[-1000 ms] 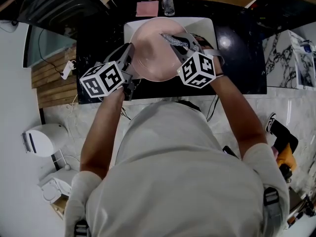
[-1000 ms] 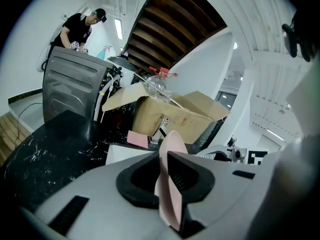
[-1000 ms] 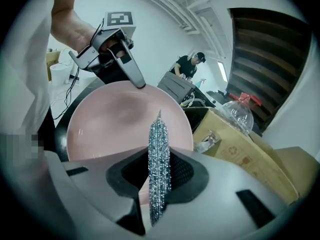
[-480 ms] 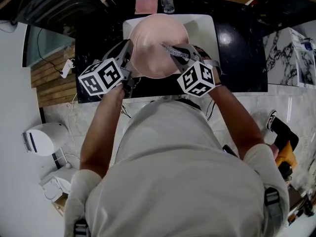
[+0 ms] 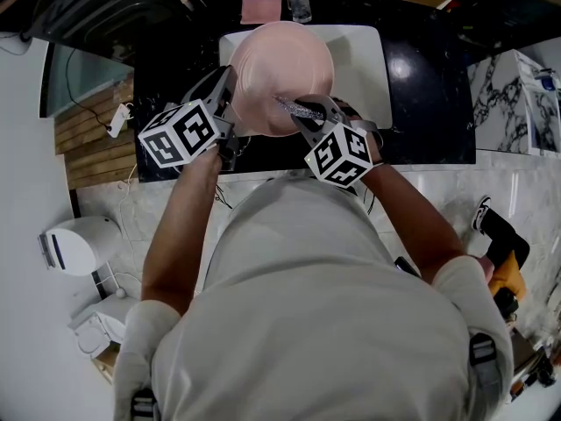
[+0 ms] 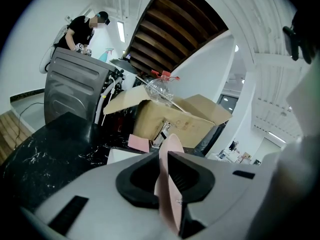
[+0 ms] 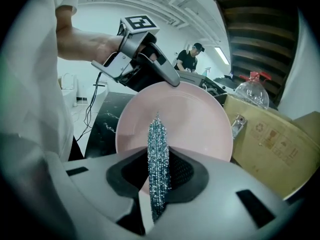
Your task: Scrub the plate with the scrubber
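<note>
A round pink plate (image 5: 282, 64) stands tilted over the white sink (image 5: 366, 55). My left gripper (image 5: 228, 103) is shut on the plate's left rim; in the left gripper view the thin pink edge (image 6: 169, 194) is pinched between the black pads of that gripper (image 6: 167, 176). My right gripper (image 5: 304, 114) is shut on a silvery metal scrubber (image 5: 295, 108), whose tip lies on the near part of the plate's face. In the right gripper view the scrubber (image 7: 158, 149) stands upright in the right gripper (image 7: 159, 184) before the plate (image 7: 197, 119), with the left gripper (image 7: 150, 66) at the plate's top rim.
A black marble counter (image 5: 429, 86) surrounds the sink. Behind it are an open cardboard box (image 6: 175, 116), a clear bottle with a red cap (image 6: 161, 88), a pink pad (image 5: 261, 10) and a grey metal appliance (image 6: 75, 89). A person stands far off.
My right gripper with the scrubber has moved left and nearer across the plate's face and rolled a little. The left gripper and the plate have stayed almost where they were.
</note>
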Motion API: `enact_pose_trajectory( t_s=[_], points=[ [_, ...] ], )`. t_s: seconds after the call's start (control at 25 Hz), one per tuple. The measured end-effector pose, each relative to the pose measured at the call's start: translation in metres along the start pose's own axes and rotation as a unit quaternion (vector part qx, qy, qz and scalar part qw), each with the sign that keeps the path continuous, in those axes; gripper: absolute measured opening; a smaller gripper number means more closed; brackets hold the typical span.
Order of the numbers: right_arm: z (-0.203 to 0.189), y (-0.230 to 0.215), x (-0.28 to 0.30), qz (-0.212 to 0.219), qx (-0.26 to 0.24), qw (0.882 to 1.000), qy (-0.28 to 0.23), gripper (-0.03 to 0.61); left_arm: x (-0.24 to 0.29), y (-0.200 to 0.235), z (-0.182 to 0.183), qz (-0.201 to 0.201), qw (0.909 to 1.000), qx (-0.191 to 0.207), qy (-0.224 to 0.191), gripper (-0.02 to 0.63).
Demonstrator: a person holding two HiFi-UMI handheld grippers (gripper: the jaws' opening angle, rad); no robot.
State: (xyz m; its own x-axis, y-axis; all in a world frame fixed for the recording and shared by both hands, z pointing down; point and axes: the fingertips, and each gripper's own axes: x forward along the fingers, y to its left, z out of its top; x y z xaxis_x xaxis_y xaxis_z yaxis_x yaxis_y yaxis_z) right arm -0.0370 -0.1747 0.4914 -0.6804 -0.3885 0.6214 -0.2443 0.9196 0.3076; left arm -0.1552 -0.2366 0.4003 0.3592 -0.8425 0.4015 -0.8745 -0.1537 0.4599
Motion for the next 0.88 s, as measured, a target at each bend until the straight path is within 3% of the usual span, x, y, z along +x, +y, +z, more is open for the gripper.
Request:
enact_pose_trajectory(
  t_s=[0.6, 0.88],
  points=[
    [0.046, 0.044, -0.004, 0.067, -0.010, 0.996, -0.054, 0.078, -0.006, 0.001, 0.002, 0.004, 0.9999, -0.009, -0.011, 0.052],
    [0.048, -0.012, -0.021, 0.006, -0.001, 0.998, -0.067, 0.078, -0.011, 0.002, -0.002, 0.003, 0.9998, -0.013, -0.011, 0.046]
  ],
)
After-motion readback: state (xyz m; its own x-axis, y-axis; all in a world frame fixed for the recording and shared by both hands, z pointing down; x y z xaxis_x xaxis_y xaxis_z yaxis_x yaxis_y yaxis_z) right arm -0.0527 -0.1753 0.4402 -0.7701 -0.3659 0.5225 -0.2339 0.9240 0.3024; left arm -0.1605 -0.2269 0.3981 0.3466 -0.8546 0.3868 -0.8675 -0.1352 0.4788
